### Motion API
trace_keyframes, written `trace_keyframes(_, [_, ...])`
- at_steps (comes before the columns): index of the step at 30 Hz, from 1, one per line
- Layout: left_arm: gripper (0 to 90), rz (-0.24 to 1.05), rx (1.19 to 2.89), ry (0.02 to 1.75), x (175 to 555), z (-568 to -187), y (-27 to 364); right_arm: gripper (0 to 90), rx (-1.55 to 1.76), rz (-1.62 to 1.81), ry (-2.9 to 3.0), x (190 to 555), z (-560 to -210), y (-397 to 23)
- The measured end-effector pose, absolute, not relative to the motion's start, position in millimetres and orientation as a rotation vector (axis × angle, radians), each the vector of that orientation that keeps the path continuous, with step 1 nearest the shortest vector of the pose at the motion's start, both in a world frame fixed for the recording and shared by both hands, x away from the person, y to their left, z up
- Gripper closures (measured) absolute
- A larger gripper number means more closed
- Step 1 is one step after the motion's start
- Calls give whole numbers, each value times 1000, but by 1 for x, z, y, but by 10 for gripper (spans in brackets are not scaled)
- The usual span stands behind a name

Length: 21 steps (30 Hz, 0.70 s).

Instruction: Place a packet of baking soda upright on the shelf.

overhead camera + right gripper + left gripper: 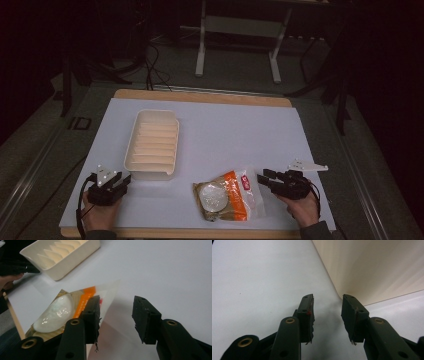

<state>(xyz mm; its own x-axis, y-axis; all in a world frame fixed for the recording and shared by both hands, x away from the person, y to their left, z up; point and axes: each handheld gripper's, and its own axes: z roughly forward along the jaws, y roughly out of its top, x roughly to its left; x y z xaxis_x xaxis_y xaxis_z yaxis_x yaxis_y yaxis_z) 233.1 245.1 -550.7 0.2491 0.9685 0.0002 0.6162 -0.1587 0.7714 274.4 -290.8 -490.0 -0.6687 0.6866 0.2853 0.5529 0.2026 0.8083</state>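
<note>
My right hand-held gripper (264, 178), jaws wide and empty, flanks the packet (227, 195) corner on the counter (240, 130); my left hand-held gripper (327, 312) gapes by the tray (152, 144). Risk: film slips on closing.

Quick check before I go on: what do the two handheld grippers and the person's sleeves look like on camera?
Both grippers, left gripper and right gripper, are black, with two blocky jaws whose arms carry brass-ringed holes. Each has a grey three-cornered plate on top and a black cable trailing back. The left gripper's pads look worn, with a red speck on one. Dark sleeves show at the wrists.
</note>
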Motion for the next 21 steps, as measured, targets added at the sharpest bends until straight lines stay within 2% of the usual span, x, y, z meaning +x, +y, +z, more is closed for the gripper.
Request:
trace_keyframes(12, [616, 684, 1862, 1445, 233, -551, 245, 573, 1213, 1453, 2424, 268, -505, -276])
trace_keyframes(21, [616, 682, 1862, 1444, 233, -551, 245, 679, 1230, 1432, 2525, 268, -520, -263])
